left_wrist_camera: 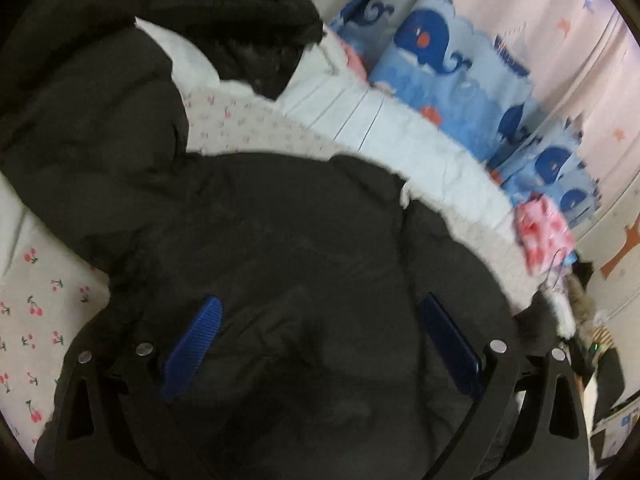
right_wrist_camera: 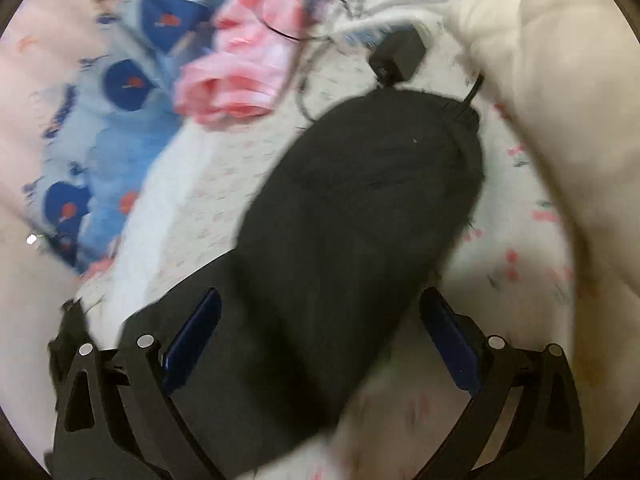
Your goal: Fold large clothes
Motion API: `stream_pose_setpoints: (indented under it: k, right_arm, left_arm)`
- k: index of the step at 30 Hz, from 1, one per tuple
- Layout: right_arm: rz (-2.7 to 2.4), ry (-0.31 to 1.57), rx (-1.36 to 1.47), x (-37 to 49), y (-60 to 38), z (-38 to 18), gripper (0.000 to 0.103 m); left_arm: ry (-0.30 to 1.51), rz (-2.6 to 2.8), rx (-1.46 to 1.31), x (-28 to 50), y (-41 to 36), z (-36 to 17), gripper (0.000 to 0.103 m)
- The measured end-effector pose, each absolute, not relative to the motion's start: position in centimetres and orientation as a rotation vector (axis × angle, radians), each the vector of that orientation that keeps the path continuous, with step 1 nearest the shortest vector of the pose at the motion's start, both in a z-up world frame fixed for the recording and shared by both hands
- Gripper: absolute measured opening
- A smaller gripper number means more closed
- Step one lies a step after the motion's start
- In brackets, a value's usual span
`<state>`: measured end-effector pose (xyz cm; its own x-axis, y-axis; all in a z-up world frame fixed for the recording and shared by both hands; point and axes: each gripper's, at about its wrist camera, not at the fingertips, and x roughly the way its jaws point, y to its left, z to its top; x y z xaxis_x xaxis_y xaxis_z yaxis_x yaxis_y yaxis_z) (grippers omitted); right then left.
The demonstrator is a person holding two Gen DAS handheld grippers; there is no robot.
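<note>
A large black padded jacket [left_wrist_camera: 248, 232] lies spread on a bed with a cherry-print sheet [left_wrist_camera: 36, 304]. Its dark hood or collar [left_wrist_camera: 264, 28] lies at the far end. My left gripper [left_wrist_camera: 320, 320] is open, its blue pads [left_wrist_camera: 196, 344] wide apart just above the jacket's body. In the right wrist view a black sleeve [right_wrist_camera: 360, 208] stretches away from me over the sheet [right_wrist_camera: 516, 264]. My right gripper [right_wrist_camera: 320, 320] is open above the sleeve's near end, holding nothing.
Blue whale-print cushions [left_wrist_camera: 448, 64] line the pink wall [left_wrist_camera: 580, 40] behind the bed. A pink patterned cloth [right_wrist_camera: 240, 64], a black charger block [right_wrist_camera: 400, 56] with cables and a white pillow or quilt [right_wrist_camera: 560, 80] lie past the sleeve's end.
</note>
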<state>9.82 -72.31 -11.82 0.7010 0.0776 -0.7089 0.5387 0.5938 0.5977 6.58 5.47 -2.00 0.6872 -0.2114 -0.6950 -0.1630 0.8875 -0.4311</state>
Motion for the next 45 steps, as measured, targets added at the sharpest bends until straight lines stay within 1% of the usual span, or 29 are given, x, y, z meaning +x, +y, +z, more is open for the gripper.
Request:
stream_pose_setpoints:
  k: [1, 2, 3, 6, 8, 9, 10, 12, 13, 14, 15, 16, 17, 18, 19, 20, 21, 22, 24, 28, 31, 33, 35, 39, 41, 42, 43, 44, 45]
  right_arm:
    - [-0.302, 0.744, 0.896, 10.4, -72.5, -11.9, 0.070]
    - [-0.286, 0.741, 0.885, 11.1, -72.7, -11.7, 0.042]
    - [-0.273, 0.737, 0.875, 11.7, -73.0, -10.8, 0.003]
    - [-0.317, 0.535, 0.650, 10.4, -72.8, -2.6, 0.003]
    - [-0.343, 0.433, 0.548, 8.5, -72.5, 1.8, 0.003]
    - [-0.373, 0.397, 0.503, 7.0, -72.3, 3.6, 0.003]
    - [-0.408, 0.401, 0.466, 6.4, -72.2, 4.1, 0.003]
    - [-0.491, 0.523, 0.434, 6.9, -73.1, 2.0, 0.003]
    - [-0.515, 0.618, 0.454, 7.7, -74.0, -0.1, 0.008]
    - [-0.533, 0.777, 0.493, 8.8, -74.9, -3.3, 0.014]
    - [-0.519, 0.872, 0.543, 8.9, -75.6, -5.8, 0.029]
    - [-0.494, 0.916, 0.587, 8.6, -75.8, -7.4, 0.030]
    - [-0.495, 0.902, 0.576, 7.9, -75.4, -7.4, 0.030]
    - [-0.504, 0.872, 0.533, 7.0, -74.1, -6.5, 0.032]
    - [-0.496, 0.856, 0.518, 6.3, -73.3, -5.9, 0.044]
    - [-0.452, 0.815, 0.495, 4.6, -71.4, -4.4, 0.051]
    - [-0.421, 0.795, 0.471, 2.9, -70.0, -3.5, 0.065]
    - [-0.385, 0.778, 0.439, 1.1, -68.2, -2.5, 0.076]
    - [-0.228, 0.778, 0.380, -2.9, -63.1, -1.4, 0.088]
    - [0.268, 0.910, 0.445, -11.2, -54.0, -3.8, 0.092]
    - [0.465, 1.024, 0.430, -16.6, -48.2, -6.3, 0.092]
    - [0.493, 1.076, 0.424, -18.7, -46.2, -7.8, 0.093]
    - [0.503, 1.094, 0.449, -19.7, -45.4, -8.6, 0.094]
    - [0.535, 1.088, 0.550, -20.8, -45.4, -8.5, 0.094]
    - [0.540, 1.089, 0.570, -21.4, -44.7, -8.2, 0.079]
    - [0.544, 1.092, 0.595, -21.6, -44.6, -8.2, 0.052]
    - [0.542, 1.090, 0.609, -21.4, -44.5, -8.0, 0.027]
    - [0.551, 1.075, 0.627, -21.4, -43.8, -7.4, 0.022]
    - [0.565, 1.039, 0.642, -21.1, -43.5, -6.5, 0.017]
  left_arm:
    - [0.821, -0.031, -0.488, 6.9, 5.8, -2.3, 0.096]
    - [0.814, -0.024, -0.483, 6.4, 5.9, -2.6, 0.096]
    - [0.804, -0.017, -0.474, 6.3, 6.0, -2.8, 0.096]
    - [0.800, -0.022, -0.471, 5.9, 6.1, -3.1, 0.096]
    - [0.802, -0.034, -0.472, 5.9, 6.2, -3.0, 0.096]
    - [0.806, -0.041, -0.467, 5.9, 6.1, -3.0, 0.096]
    - [0.810, -0.042, -0.462, 5.8, 6.1, -3.0, 0.096]
    - [0.842, -0.043, -0.442, 5.8, 5.8, -3.5, 0.096]
    - [0.869, -0.039, -0.432, 5.9, 5.6, -4.1, 0.096]
    - [0.901, -0.038, -0.426, 6.1, 5.4, -4.9, 0.096]
    - [0.920, -0.041, -0.427, 6.1, 5.3, -5.5, 0.096]
    - [0.932, -0.043, -0.427, 6.1, 5.2, -5.9, 0.096]
    - [0.947, -0.051, -0.425, 6.1, 5.2, -6.0, 0.096]
    - [0.950, -0.064, -0.426, 6.0, 5.3, -5.8, 0.096]
    - [0.944, -0.088, -0.435, 5.7, 5.7, -5.0, 0.096]
    - [0.931, -0.104, -0.444, 5.4, 6.3, -4.1, 0.096]
    - [0.915, -0.115, -0.449, 5.0, 7.0, -3.2, 0.096]
    - [0.887, -0.120, -0.452, 4.1, 8.1, -1.7, 0.096]
    - [0.858, -0.126, -0.452, 2.1, 10.3, 0.4, 0.096]
    - [0.880, -0.102, -0.444, -3.2, 14.9, 1.8, 0.096]
    - [0.980, -0.062, -0.497, -7.4, 18.2, -0.3, 0.096]
    - [1.082, -0.045, -0.584, -10.1, 19.7, -2.8, 0.096]
    - [1.152, -0.043, -0.609, -12.5, 19.7, -4.9, 0.096]
    - [1.266, -0.024, -0.579, -16.3, 18.3, -8.2, 0.096]
    - [1.294, -0.050, -0.593, -17.9, 17.3, -9.6, 0.096]
    - [1.294, -0.076, -0.594, -18.5, 16.8, -9.8, 0.094]
    - [1.290, -0.110, -0.596, -18.8, 16.3, -9.9, 0.081]
    - [1.282, -0.140, -0.600, -19.0, 15.7, -9.6, 0.073]
    - [1.276, -0.165, -0.610, -18.9, 15.4, -9.0, 0.052]
